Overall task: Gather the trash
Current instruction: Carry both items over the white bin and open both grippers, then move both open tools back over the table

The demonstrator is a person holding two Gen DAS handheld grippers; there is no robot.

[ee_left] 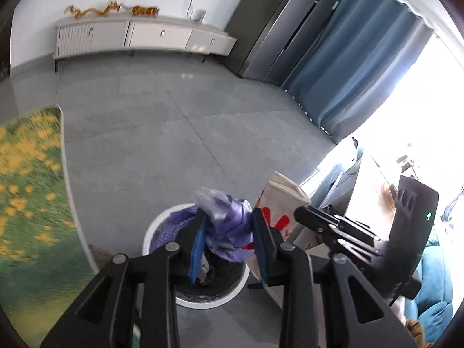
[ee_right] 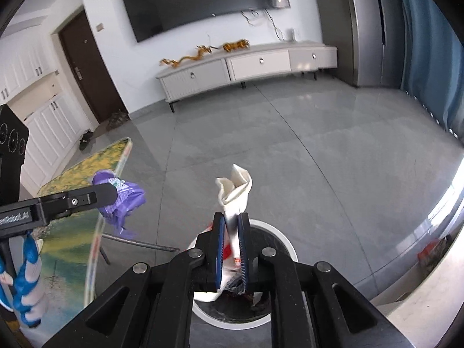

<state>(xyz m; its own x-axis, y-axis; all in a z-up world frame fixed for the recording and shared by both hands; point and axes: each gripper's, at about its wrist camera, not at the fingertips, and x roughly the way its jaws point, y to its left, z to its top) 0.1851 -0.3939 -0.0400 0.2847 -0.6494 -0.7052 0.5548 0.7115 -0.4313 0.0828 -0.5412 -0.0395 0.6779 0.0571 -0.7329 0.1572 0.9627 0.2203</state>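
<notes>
My left gripper (ee_left: 229, 217) is shut on a crumpled purple plastic bag (ee_left: 226, 217), held above a round white trash bin (ee_left: 150, 229) on the floor. The bin's inside is dark with some trash in it. My right gripper (ee_right: 231, 223) is shut on a white paper bag with red print (ee_right: 235, 191), held upright over the same bin (ee_right: 278, 229). In the left wrist view the paper bag (ee_left: 284, 200) and right gripper (ee_left: 333, 223) sit just right of the purple bag. In the right wrist view the left gripper (ee_right: 114, 191) holds the purple bag (ee_right: 121, 200) at left.
A table with a green and yellow flowered top (ee_left: 26, 191) stands left of the bin. Grey tiled floor (ee_left: 179, 121) stretches to a white TV cabinet (ee_right: 246, 66) under a wall TV (ee_right: 203, 3). Blue curtains (ee_left: 353, 58) hang at right. A teal sofa (ee_left: 435, 284) is at lower right.
</notes>
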